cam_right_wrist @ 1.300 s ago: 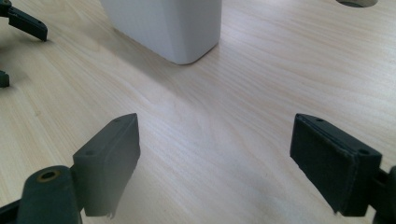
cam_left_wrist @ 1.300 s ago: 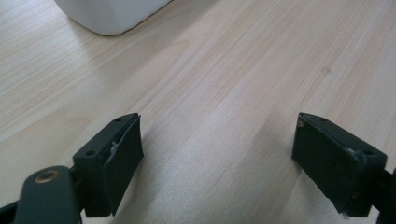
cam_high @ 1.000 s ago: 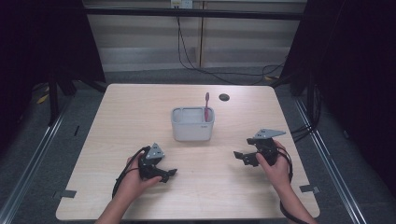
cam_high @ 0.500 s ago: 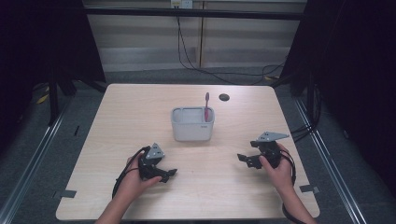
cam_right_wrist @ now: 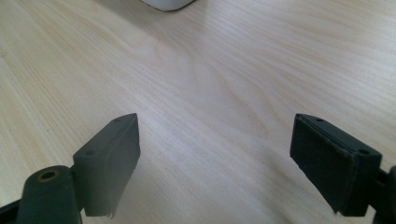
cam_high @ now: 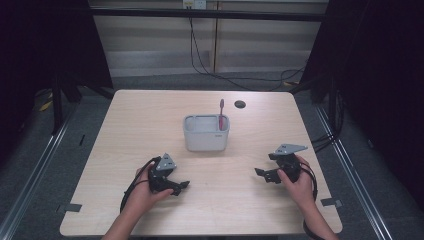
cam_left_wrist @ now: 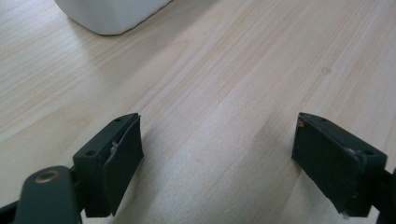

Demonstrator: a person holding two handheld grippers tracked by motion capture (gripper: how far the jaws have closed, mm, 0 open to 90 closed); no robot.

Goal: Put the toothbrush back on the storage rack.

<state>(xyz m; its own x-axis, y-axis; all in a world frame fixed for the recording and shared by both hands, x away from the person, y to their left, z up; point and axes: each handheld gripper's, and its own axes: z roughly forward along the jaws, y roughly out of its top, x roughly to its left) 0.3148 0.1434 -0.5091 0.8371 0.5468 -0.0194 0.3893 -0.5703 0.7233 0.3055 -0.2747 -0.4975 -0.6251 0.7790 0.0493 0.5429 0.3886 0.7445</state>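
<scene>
Standing upright in the grey-white caddy (cam_high: pixel 206 134), the pink toothbrush (cam_high: pixel 221 114) leans against the rim at its 3 o'clock corner, bristle end up. The caddy sits near the middle of my wooden table (cam_high: pixel 125 130), with a small dark round hole (cam_high: pixel 240 104) just past it at 1 o'clock. From the caddy, my left gripper (cam_high: pixel 181 186) lies at 7 o'clock and my right gripper (cam_high: pixel 260 173) at 4 o'clock, both low on the table and well apart from it. In the left gripper view, the jaws stand wide apart with bare wood between them; a caddy corner (cam_left_wrist: pixel 109 14) shows at 11 o'clock. The right gripper view shows the same wide gape, nothing held.
</scene>
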